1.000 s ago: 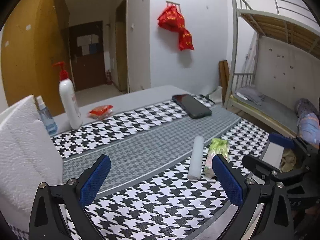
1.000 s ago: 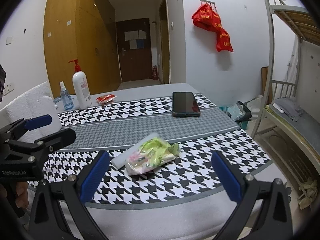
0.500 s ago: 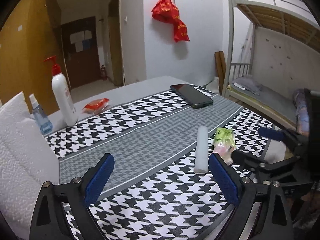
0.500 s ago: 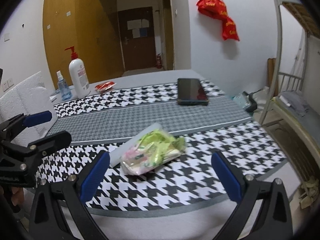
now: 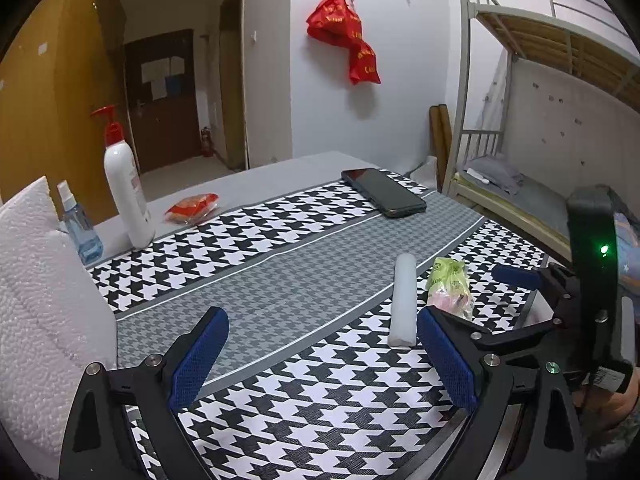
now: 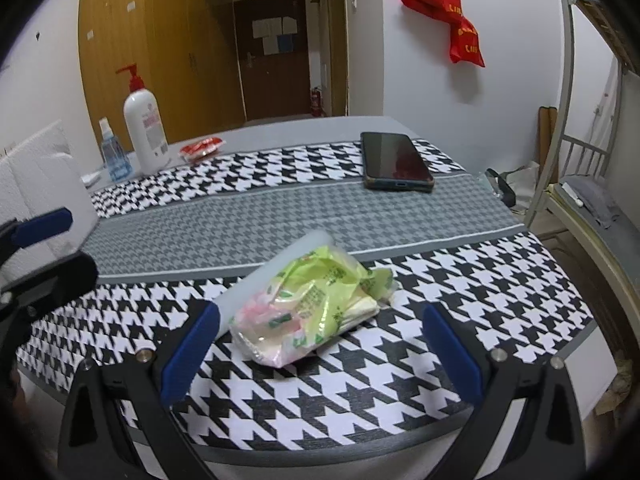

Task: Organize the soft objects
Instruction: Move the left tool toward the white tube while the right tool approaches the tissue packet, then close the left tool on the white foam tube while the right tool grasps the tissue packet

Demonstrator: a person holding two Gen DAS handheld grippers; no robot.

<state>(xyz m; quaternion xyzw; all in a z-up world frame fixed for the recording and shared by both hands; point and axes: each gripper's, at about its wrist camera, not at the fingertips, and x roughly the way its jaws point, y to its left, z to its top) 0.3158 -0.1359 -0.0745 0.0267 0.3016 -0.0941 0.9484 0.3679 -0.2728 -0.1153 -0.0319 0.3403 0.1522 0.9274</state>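
Desk (image 6: 304,128): plain grey surface. Cloth (image 6: 280,224): black-and-white houndstooth bands flanking a finer grey houndstooth centre band. Foam roll (image 5: 403,300): white. Packet (image 6: 308,312): clear wrapper printed light green and pink. Phone (image 6: 394,162): black. Pump bottle (image 6: 145,136): white with red pump. Spray bottle (image 6: 114,156): pale blue. Small packet (image 6: 202,148): red. Hanging bags (image 6: 444,12): red. Gripper fingers (image 5: 200,356): black frames with blue pads. Foam block (image 5: 36,304): white, pebbled.

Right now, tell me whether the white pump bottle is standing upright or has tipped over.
Upright. The white pump bottle stands on its base at the table's far edge, red pump on top, beside the small blue spray bottle.
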